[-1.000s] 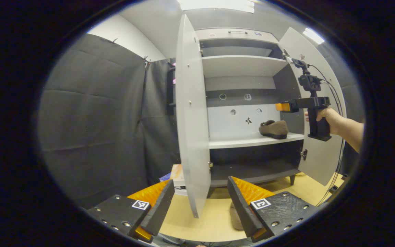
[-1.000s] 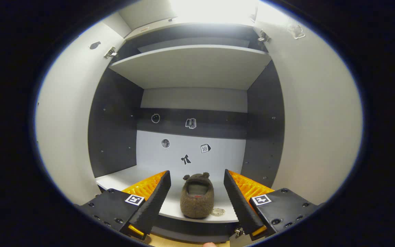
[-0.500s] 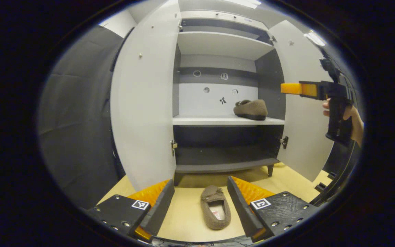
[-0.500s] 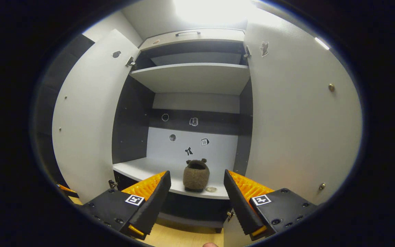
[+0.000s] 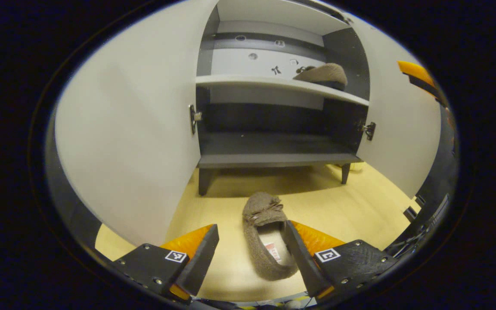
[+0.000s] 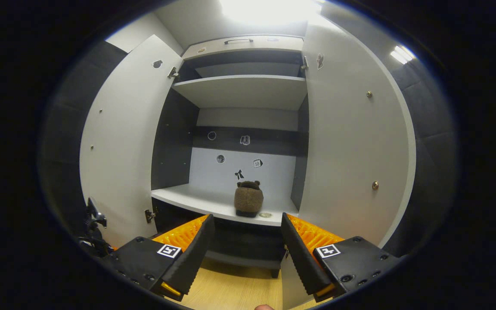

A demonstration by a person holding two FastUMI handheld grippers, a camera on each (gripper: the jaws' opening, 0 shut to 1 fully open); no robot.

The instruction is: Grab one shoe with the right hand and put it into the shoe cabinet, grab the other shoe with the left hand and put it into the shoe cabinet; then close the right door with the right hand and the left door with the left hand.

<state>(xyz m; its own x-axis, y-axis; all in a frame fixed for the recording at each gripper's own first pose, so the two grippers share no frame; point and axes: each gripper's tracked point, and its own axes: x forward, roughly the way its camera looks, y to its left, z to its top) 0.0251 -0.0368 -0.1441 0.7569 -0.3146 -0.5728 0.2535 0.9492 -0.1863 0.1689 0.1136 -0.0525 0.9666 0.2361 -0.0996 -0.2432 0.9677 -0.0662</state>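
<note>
The left gripper (image 5: 251, 254) has come lower over the floor shoe (image 5: 265, 234), fingers spread; the right gripper (image 6: 248, 254), also spread, has drawn back from the shelf shoe (image 6: 248, 199)

Cabinet (image 6: 239, 92) doors stand open. One shoe (image 6: 248, 198) rests on the middle shelf (image 6: 196, 200). Right gripper (image 6: 246, 249) fingers apart, empty.

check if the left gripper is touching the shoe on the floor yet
Cannot tell. In the left gripper view the left gripper stands open around the floor shoe; the right-hand jaw overlaps the shoe's edge, so no gap or contact shows plainly.
</note>
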